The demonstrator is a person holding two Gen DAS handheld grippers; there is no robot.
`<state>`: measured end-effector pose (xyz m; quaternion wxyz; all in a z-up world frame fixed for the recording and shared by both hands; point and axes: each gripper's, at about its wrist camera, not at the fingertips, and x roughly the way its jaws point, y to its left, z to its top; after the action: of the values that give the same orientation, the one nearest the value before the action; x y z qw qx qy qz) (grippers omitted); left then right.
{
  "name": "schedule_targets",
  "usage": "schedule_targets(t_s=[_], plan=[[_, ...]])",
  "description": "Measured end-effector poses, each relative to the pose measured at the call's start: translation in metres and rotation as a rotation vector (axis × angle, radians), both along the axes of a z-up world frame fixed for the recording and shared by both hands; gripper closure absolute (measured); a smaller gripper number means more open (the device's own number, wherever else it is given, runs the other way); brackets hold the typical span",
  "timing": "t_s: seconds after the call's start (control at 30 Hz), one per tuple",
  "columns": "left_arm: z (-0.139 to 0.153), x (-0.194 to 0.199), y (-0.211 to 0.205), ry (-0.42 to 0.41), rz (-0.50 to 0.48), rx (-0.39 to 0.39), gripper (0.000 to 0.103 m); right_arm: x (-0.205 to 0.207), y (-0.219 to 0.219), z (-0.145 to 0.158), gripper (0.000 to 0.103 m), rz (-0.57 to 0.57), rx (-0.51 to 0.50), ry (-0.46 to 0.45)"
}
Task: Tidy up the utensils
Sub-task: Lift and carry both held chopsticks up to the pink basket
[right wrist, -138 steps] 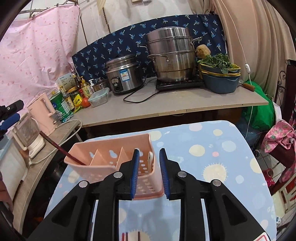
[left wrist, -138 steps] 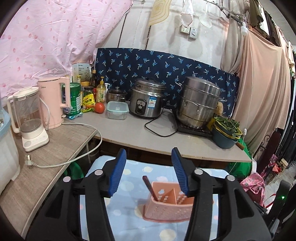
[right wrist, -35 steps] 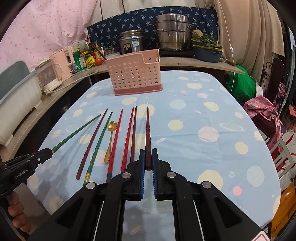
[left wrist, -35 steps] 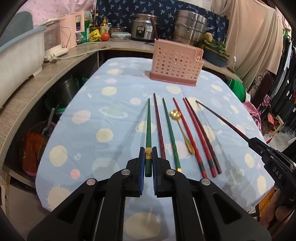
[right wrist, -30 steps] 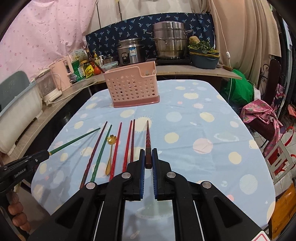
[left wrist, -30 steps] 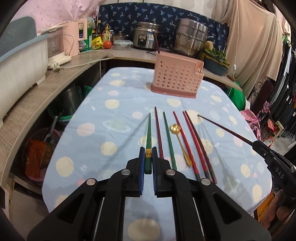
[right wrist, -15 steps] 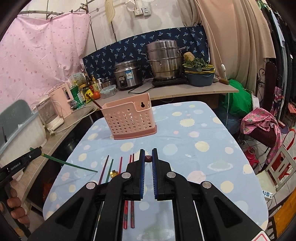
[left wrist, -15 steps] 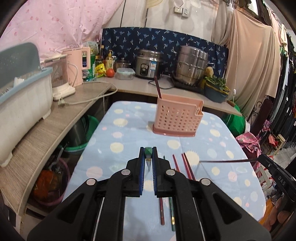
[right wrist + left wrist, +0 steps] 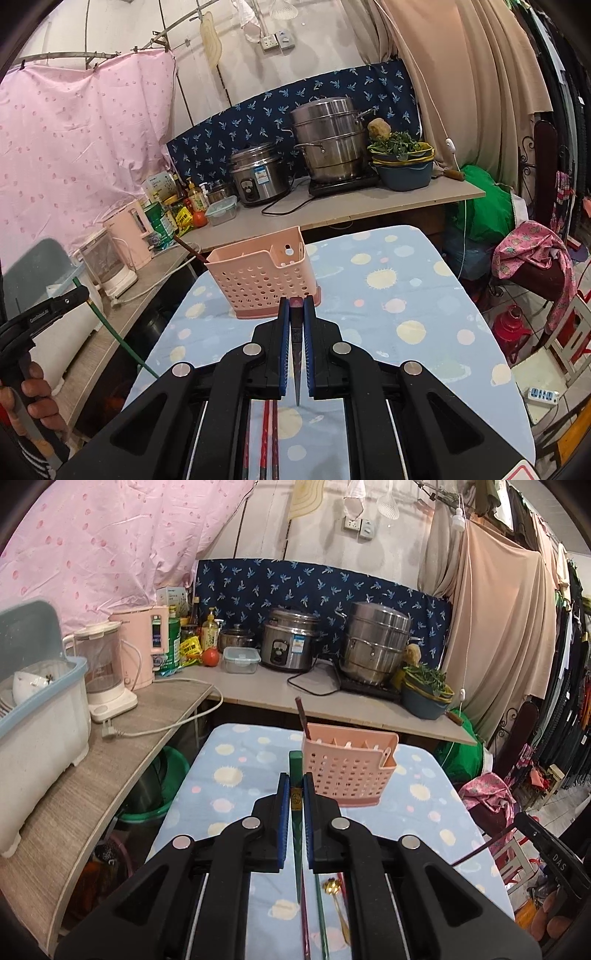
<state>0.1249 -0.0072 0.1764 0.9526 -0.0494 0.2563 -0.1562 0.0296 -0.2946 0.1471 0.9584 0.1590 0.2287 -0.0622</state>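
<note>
The left hand-held gripper (image 9: 296,794) is squeezed tight on a green chopstick (image 9: 295,771). The thick end sticks up past the blue fingers (image 9: 283,801), and the thin end points down toward the worktop (image 9: 236,775) with the blue spotted cloth.

The right hand-held gripper (image 9: 296,317) is squeezed tight on a dark brown chopstick (image 9: 296,354). Its thin tip points down below the blue pads.

A pink basket (image 9: 349,771) with little holes stands near the far edge of the worktop, about in the middle. One brown chopstick (image 9: 301,712) is already in its left end and leans to the left. Both held chopsticks are up in the air on the near side of the basket and do not touch it.

More sticks lie flat near the front edge of the worktop: a dark red chopstick (image 9: 305,915), another green chopstick (image 9: 321,919) and a gold spoon (image 9: 334,890) just beside them. In the right wrist view, two red chopsticks (image 9: 269,435) lie side by side under the gripper.
</note>
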Motion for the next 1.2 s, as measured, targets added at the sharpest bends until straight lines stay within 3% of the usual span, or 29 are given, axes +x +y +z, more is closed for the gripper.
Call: schedule_targets(t_s=[0.4,0.53,0.7,0.93,1.2], plan=[[0.072,0.05,-0.027,-0.131,0.005,-0.047,0.096,0.05,-0.007,0.057,0.096,0.019,-0.027,-0.13],[0.096,0.072,-0.04,-0.206,0.025,-0.052,0.096,0.08,-0.017,0.078,0.096,0.021,0.017,-0.187],[0.112,0.104,-0.051,-0.236,0.03,-0.095,0.096,0.119,-0.03,0.096,0.096,0.018,0.064,-0.244],[0.101,0.146,-0.07,-0.237,0.04,-0.097,0.096,0.175,-0.031,0.088,0.096,0.021,0.092,-0.236],[0.049,0.181,-0.084,-0.144,0.041,-0.047,0.096,0.21,-0.029,0.046,0.096,0.027,0.077,-0.141]])
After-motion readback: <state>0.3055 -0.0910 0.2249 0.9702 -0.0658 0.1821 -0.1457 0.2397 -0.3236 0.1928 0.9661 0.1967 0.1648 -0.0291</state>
